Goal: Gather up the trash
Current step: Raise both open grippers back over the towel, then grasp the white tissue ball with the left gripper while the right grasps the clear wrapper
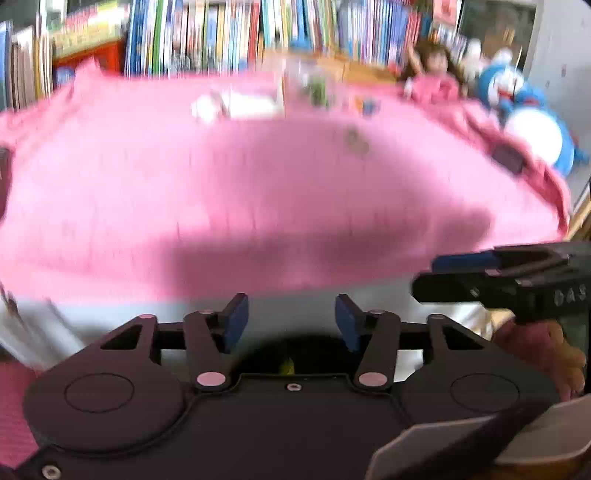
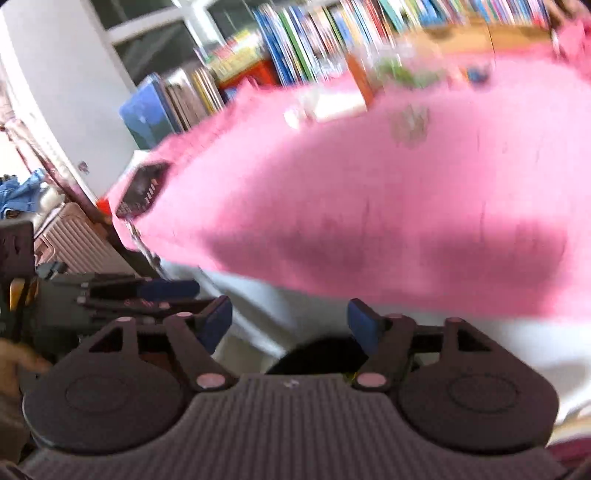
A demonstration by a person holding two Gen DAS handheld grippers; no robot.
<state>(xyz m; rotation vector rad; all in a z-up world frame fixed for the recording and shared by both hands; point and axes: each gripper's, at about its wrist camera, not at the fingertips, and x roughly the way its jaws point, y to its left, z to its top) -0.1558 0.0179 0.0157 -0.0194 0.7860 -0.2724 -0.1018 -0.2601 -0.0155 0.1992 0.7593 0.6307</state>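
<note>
my left tool [image 1: 291, 320] — blue pads apart, nothing between them | my right tool [image 2: 290, 322] — pads spread wider, also empty | both over the near edge of the pink-covered bench [image 1: 258, 184] | blurred crumpled scrap [image 1: 356, 142] lies on the cloth, well ahead | bookshelf [image 1: 221, 33] behind

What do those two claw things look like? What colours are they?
Both are mostly black. The left claw has a smooth black body with round discs, pink dots at its joints and two fingers with dark blue pads. The right claw looks much the same, but its body is ribbed with fine stripes. Seen from the side, it carries pale lettering too blurred to read.
</note>
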